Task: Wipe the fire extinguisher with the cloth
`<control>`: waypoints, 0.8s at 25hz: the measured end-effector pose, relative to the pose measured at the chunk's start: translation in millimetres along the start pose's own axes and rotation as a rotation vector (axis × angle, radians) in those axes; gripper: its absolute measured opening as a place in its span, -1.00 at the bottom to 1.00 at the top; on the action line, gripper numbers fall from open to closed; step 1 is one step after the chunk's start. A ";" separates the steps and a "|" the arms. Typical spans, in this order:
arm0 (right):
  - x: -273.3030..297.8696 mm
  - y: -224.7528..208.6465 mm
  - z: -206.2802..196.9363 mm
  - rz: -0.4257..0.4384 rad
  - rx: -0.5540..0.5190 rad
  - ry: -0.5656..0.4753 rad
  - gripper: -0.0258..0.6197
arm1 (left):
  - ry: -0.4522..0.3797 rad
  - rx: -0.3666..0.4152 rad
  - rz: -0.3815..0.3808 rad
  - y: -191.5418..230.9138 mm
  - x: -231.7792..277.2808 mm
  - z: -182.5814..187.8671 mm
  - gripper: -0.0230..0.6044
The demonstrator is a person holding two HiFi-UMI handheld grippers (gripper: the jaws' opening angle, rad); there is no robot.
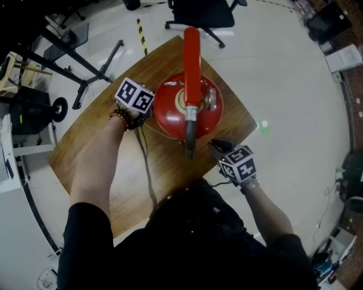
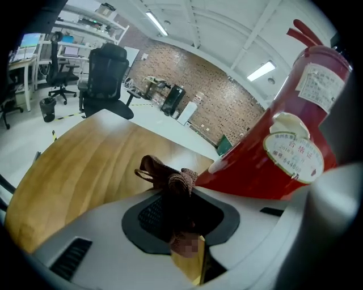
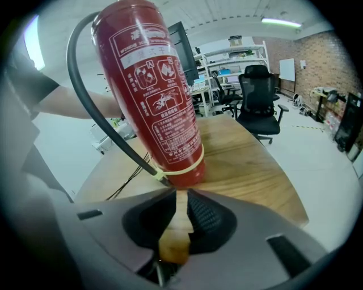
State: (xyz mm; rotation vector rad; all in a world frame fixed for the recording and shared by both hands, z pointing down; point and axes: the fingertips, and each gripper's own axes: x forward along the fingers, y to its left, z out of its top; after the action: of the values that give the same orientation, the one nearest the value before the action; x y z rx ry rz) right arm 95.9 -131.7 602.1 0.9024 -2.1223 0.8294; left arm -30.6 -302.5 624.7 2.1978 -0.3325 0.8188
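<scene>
A red fire extinguisher [image 1: 170, 110] stands upright on the round wooden table [image 1: 91, 153], its black hose [image 3: 91, 113] hanging down the side. In the left gripper view its red body [image 2: 289, 141] fills the right side. My left gripper [image 2: 176, 195] is shut on a brown knitted cloth [image 2: 170, 178], which sticks out of the jaws just beside the extinguisher's lower left side. In the head view that gripper [image 1: 148, 113] sits at the extinguisher's left. My right gripper [image 3: 180, 198] is shut with nothing in it, close to the base of the extinguisher [image 3: 153, 90]; from above it [image 1: 218, 147] is at the near right.
A thin black cable [image 1: 148, 175] runs across the table toward me. A black office chair [image 1: 198, 14] stands beyond the table's far edge. Black stand legs [image 1: 74, 62] and a wheel are on the floor at the left. Pale floor surrounds the table.
</scene>
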 end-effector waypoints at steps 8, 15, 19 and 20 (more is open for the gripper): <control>-0.3 -0.3 3.5 0.006 -0.005 -0.006 -0.72 | 0.082 -0.001 0.084 16.4 7.3 -32.7 -0.67; -0.6 2.7 2.6 0.007 -0.008 0.001 -0.72 | 0.085 0.000 0.180 29.1 0.3 -40.1 -0.67; -2.2 5.5 2.5 0.007 -0.012 0.000 -0.72 | 0.010 0.022 0.213 25.7 -9.7 -24.8 -0.67; -2.2 6.7 2.2 0.007 -0.013 -0.002 -0.72 | -0.001 0.025 0.224 25.8 -13.2 -23.8 -0.67</control>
State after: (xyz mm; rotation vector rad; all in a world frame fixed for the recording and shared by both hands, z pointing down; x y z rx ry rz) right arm 91.1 -128.8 597.3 0.8897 -2.1319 0.8172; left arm -63.4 -302.9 642.8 2.2106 -0.5803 0.9465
